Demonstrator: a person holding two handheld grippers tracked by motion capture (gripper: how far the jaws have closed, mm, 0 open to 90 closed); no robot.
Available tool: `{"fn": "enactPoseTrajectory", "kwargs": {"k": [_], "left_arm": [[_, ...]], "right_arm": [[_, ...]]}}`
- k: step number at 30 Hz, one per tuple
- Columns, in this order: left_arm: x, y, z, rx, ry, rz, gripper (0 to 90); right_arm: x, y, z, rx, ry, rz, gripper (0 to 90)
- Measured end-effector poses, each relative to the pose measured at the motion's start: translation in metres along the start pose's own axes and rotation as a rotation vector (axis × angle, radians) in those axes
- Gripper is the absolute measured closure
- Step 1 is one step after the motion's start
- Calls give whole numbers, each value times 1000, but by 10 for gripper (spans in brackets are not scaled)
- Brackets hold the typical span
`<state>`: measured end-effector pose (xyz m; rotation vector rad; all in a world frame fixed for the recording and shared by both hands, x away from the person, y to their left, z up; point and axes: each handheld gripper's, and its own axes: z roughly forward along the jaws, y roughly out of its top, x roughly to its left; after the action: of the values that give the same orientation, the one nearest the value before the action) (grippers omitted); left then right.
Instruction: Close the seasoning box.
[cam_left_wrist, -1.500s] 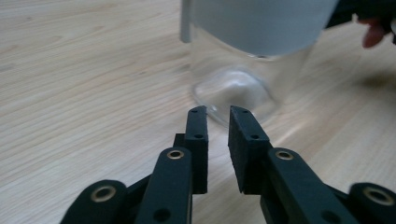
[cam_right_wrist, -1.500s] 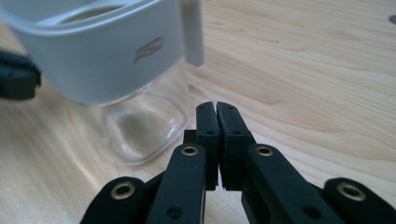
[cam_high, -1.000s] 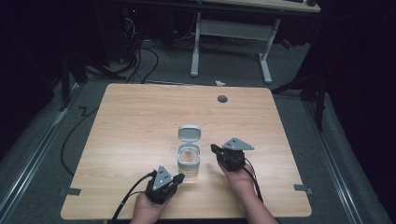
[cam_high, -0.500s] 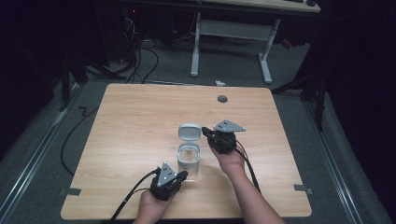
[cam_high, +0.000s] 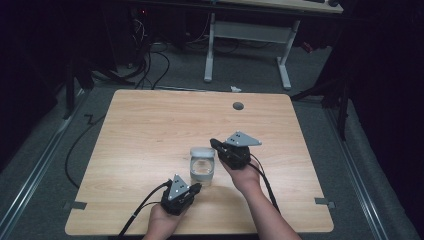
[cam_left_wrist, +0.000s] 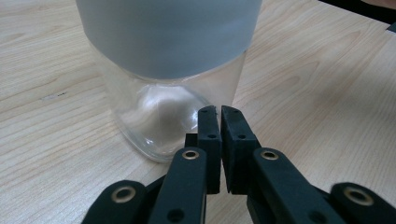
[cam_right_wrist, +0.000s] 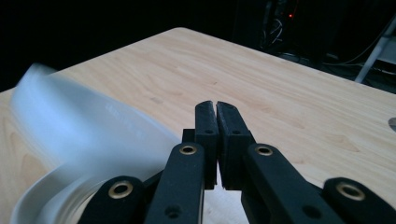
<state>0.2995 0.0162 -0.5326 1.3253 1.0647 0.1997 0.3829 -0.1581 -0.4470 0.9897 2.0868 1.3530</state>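
Since the earlier frames, the right gripper (cam_high: 216, 144) has travelled from lower centre-right of the high view up and leftward to the jar's lid; the pale lid (cam_high: 202, 152), then lying on the desk just behind the jar, now sits at the jar's mouth. The left gripper has barely shifted.

Left to right in the high view: the left gripper (cam_high: 196, 187), at lower centre, points toward the base of the glass jar (cam_high: 202, 171) and stands just beside it. In the left gripper view its jaws are together with a hairline gap, holding nothing, tips near the jar's lower wall (cam_left_wrist: 154, 116). The jar stands upright at centre of the desk (cam_high: 150, 130), slightly toward the near edge. To its right, the right gripper comes in beside the lid; in the right gripper view its jaws are together and empty, with the blurred lid (cam_right_wrist: 79, 135) at lower left. Whether they touch the lid cannot be told.

Handling (judgement): the jar is clear, rigid glass, smooth-walled, so probably slippery, breakable, and moderately heavy for its size. The lid looks like light plastic. The jar is best held across its straight lower wall; the lid across its rim.
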Motion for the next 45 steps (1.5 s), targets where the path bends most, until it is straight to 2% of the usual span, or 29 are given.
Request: {"fn": "enactPoseTrajectory", "kwargs": {"k": [4, 7, 14, 17, 19, 21, 22, 25, 27, 28, 31, 32, 34, 36, 39, 42, 45], "left_arm": [[0, 0, -1, -2, 0, 2, 867], [0, 0, -1, -2, 0, 0, 861], [3, 7, -12, 15, -7, -12, 801], [12, 14, -24, 8, 11, 20, 749], [23, 22, -33, 2, 32, 43, 697], [40, 31, -41, -23, 83, 97, 650], [50, 37, -46, -28, 111, 93, 629], [83, 54, -64, -83, 201, 57, 601], [107, 61, -76, -110, 277, 44, 592], [117, 65, -82, -124, 309, 25, 586], [135, 73, -97, -179, 364, -46, 579], [138, 75, -100, -204, 376, -55, 576], [138, 75, -100, -224, 382, -59, 574], [134, 71, -96, -208, 372, -41, 574], [127, 64, -92, -163, 358, 19, 572], [123, 63, -93, -160, 352, 39, 573], [120, 64, -96, -172, 352, 51, 572]], "right_arm": [[9, -7, -7, 1, 7, -13, 875], [10, -12, -15, -7, 4, -3, 872], [1, -25, -29, -11, -14, 28, 845], [-8, -38, -34, 13, -36, 55, 819], [-17, -49, -38, 28, -60, 81, 799], [-26, -61, -44, 38, -92, 110, 760], [-31, -67, -47, 48, -110, 126, 737], [-48, -87, -59, 71, -178, 164, 678], [-59, -100, -70, 80, -223, 177, 654], [-64, -105, -76, 81, -243, 193, 641], [-77, -120, -94, 82, -292, 224, 577], [-81, -123, -100, 81, -309, 233, 549], [-85, -128, -110, 73, -345, 235, 495], [-89, -132, -116, 76, -376, 234, 470], [-93, -137, -118, 106, -382, 236, 458], [-94, -137, -113, 110, -365, 245, 447], [-90, -134, -110, 111, -354, 223, 441]]}}
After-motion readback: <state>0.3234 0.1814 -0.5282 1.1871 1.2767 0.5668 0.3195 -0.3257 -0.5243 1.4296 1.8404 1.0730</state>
